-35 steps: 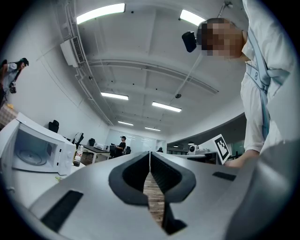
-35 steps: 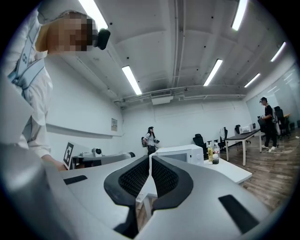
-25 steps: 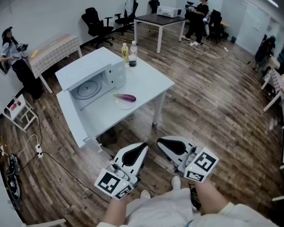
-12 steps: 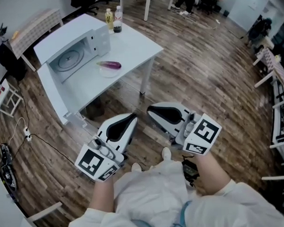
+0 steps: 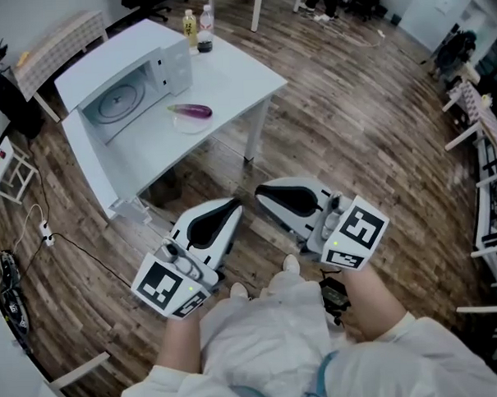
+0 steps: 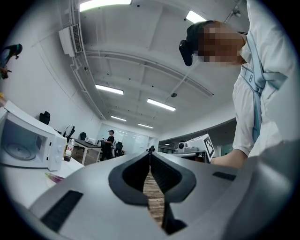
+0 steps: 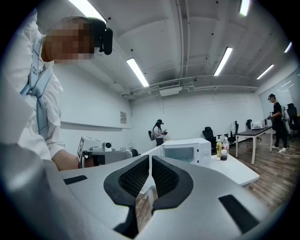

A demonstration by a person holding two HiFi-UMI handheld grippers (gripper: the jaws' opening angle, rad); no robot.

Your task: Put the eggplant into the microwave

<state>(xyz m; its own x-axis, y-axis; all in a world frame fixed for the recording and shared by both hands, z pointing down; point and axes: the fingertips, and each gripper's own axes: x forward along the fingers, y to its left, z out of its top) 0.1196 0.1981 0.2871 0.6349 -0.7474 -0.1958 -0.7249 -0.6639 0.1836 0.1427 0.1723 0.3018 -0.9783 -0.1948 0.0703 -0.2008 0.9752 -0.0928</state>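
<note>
A purple eggplant (image 5: pixel 192 111) lies on a small white plate (image 5: pixel 189 124) on the white table (image 5: pixel 227 79), just in front of the white microwave (image 5: pixel 111 72). The microwave's round turntable (image 5: pixel 113 102) shows through its front. Both grippers are held low over the wooden floor, well short of the table. My left gripper (image 5: pixel 232 207) is shut with nothing in it, and my right gripper (image 5: pixel 261 193) beside it is shut and empty too. The left gripper view has the microwave (image 6: pixel 23 146) at far left; the right gripper view has the microwave (image 7: pixel 185 152) straight ahead.
Two bottles (image 5: pixel 198 27) stand at the table's far corner behind the microwave. A cable and power strip (image 5: pixel 46 235) lie on the floor to the left. Desks, office chairs and other people fill the room's edges.
The head view has dipped and shifted, so the table sits higher and further left in the picture and the grippers look larger. Both grippers stay side by side, shut.
</note>
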